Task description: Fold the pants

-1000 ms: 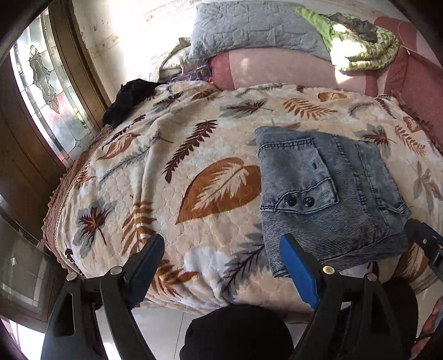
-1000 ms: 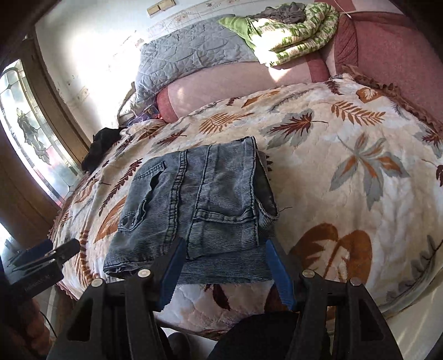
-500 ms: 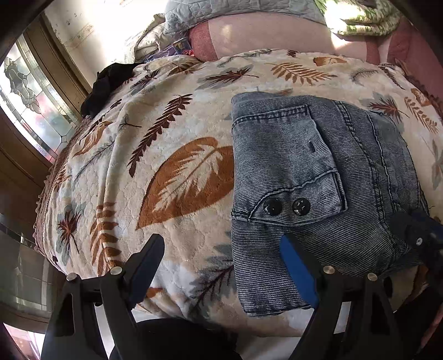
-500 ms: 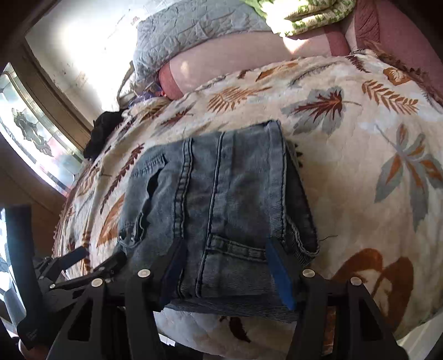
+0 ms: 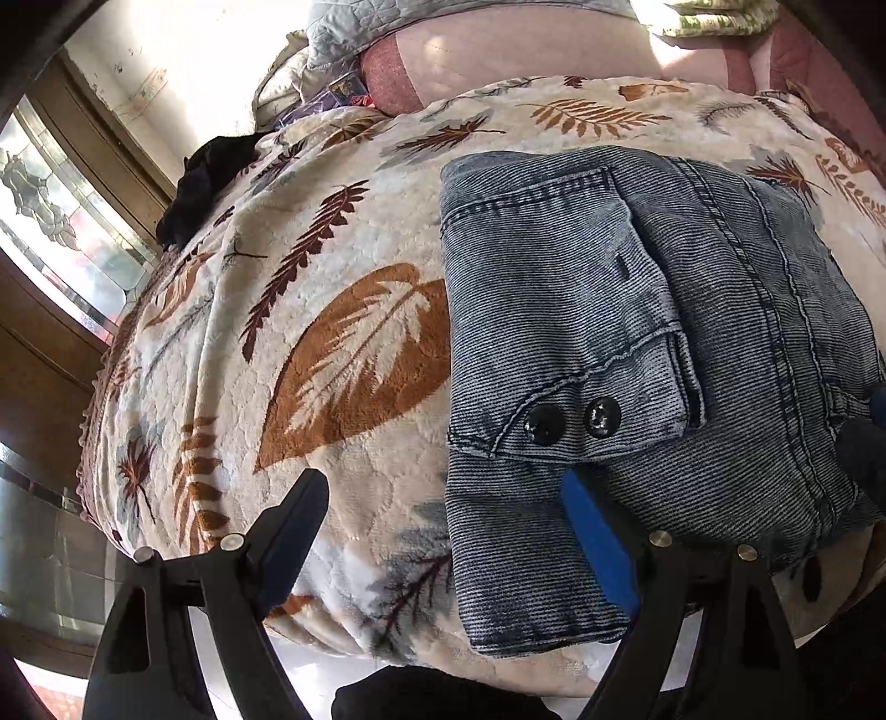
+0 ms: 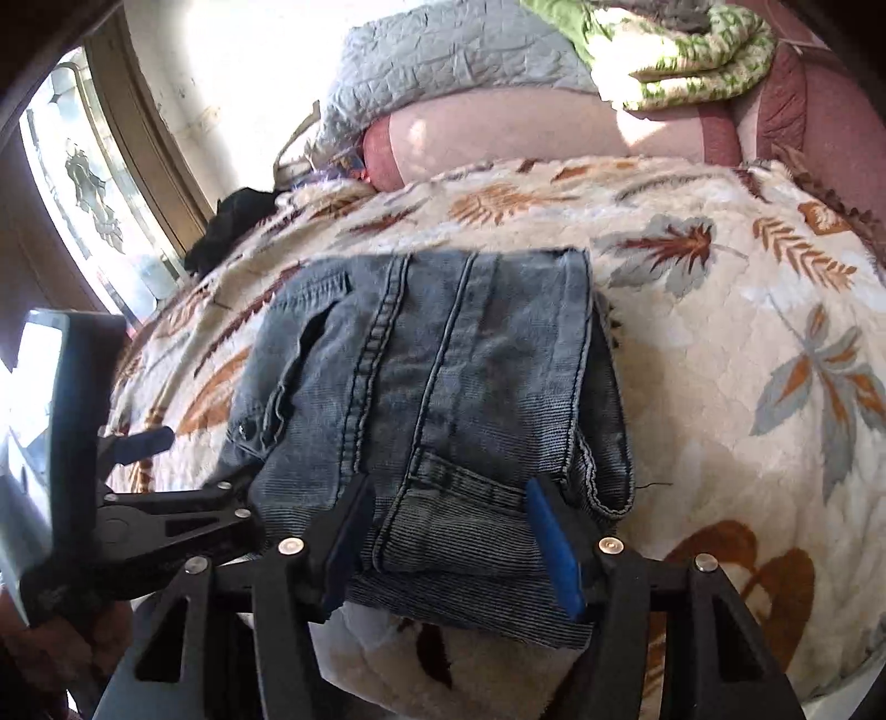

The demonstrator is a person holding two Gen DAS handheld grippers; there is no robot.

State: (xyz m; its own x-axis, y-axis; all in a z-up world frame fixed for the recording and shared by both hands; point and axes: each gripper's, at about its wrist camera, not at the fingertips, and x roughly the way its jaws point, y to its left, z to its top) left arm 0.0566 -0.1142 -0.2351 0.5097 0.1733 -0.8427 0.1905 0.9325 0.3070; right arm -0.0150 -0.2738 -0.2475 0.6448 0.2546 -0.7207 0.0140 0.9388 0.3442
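The folded grey-blue denim pants (image 5: 637,343) lie in a compact stack on the leaf-patterned blanket (image 5: 332,343), near the bed's front edge; they also show in the right wrist view (image 6: 443,387). My left gripper (image 5: 443,531) is open at the stack's near left corner, its right finger over the denim and its left finger over the blanket. My right gripper (image 6: 448,531) is open with both fingers straddling the stack's near edge. The left gripper (image 6: 183,493) shows in the right wrist view beside the pants.
Grey quilted pillow (image 6: 443,61), pink bolster (image 6: 526,133) and a green patterned blanket (image 6: 681,50) lie at the head of the bed. A black garment (image 5: 205,183) sits at the far left by the stained-glass window (image 5: 55,221). The bed edge is right below the grippers.
Both grippers have moved forward and down onto the near edge of the folded pants. The jaws stayed open. The pants have not moved.
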